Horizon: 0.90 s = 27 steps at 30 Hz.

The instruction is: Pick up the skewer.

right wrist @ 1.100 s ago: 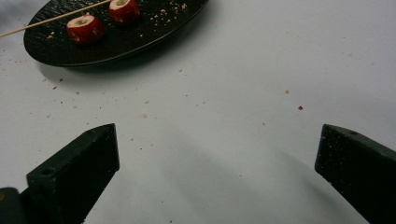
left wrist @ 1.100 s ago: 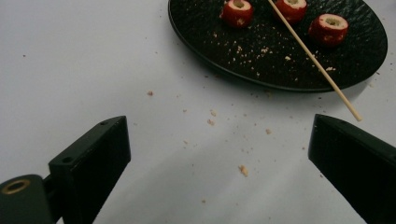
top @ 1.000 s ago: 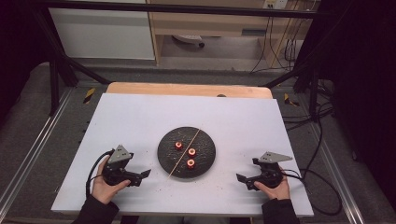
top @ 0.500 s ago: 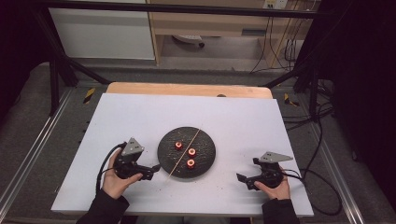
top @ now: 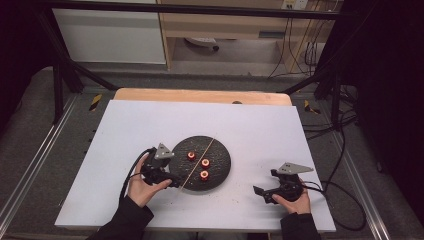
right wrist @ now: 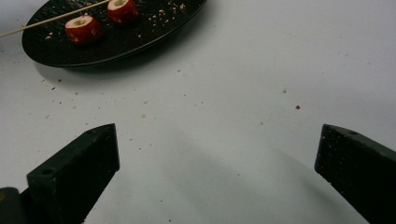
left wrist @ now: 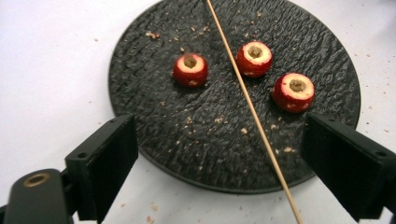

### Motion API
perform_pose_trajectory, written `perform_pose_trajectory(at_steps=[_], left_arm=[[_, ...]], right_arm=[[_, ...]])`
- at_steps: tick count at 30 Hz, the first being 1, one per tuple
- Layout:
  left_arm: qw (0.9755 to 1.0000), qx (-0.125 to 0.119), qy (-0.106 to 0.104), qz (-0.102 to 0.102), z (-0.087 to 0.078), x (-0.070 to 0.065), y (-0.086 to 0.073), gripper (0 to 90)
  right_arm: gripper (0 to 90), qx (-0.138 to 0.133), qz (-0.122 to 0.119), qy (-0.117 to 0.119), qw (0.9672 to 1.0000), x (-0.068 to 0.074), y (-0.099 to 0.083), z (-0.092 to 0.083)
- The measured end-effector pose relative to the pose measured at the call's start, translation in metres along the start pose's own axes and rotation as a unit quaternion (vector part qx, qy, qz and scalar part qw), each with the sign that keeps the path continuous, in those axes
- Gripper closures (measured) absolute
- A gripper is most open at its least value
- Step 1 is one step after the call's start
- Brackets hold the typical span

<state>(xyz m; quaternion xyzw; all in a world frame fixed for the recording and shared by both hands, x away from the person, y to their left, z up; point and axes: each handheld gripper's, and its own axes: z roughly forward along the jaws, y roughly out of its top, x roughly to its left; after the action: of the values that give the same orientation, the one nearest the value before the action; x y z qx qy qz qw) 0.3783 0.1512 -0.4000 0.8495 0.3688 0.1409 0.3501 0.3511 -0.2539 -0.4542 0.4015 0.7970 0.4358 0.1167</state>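
Since a second ago the left hand-held gripper (top: 172,181) has been carried across the desk (top: 125,130) from a spot well apart from the black plate (top: 222,152) to its near-left rim, where the wooden skewer (top: 197,162) ends; its jaws have just been closing a little, yet they are seen wide in the left gripper view, with the near end of the skewer (left wrist: 254,112) lying between them and untouched by either; from this it is judged that the skewer is being approached for a pick-up and that the grasp has not yet been made. The right hand-held gripper (top: 261,192) has been kept where it was, resting on the desk well to the right of the plate, its jaws spread wide over bare desk (right wrist: 224,135) with nothing between them. The skewer is laid flat across the plate as a thin straight stick; in the high view its long axis runs diagonally, from the near-left rim beside the left hand-held gripper up to the far rim; the near end overhangs the rim slightly. 3 cored red fruit pieces are set on the plate: 1 (left wrist: 190,70) on one side of the skewer and 2 (left wrist: 254,59) (left wrist: 293,91) on the other, none pierced; crumbs are scattered over plate and desk. Which end of the skewer is pointed cannot be told.
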Motion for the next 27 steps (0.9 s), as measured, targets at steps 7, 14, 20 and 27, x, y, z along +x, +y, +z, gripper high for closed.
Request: perform_pose_trajectory(at_steps=[7,14,20,27], left_arm=[[0.9998,0.022,-0.001,0.005,0.014,-0.007,0.011,15.3],[0.999,0.043,0.005,0.01,0.027,-0.016,0.02,24.1],[0.9975,0.068,0.012,0.014,0.035,-0.02,0.024,38.5],[0.9957,0.092,0.002,0.009,0.041,-0.021,0.024,51.9]], right_arm=[[0.9,0.001,0.0,0.0,1.0,0.0,0.0,0.0],[1.0,0.002,0.0,0.001,1.0,0.0,0.0,0.0],[1.0,0.003,0.0,0.001,1.0,0.0,0.0,0.0],[1.0,0.001,0.001,0.001,1.0,0.0,0.0,0.0]])
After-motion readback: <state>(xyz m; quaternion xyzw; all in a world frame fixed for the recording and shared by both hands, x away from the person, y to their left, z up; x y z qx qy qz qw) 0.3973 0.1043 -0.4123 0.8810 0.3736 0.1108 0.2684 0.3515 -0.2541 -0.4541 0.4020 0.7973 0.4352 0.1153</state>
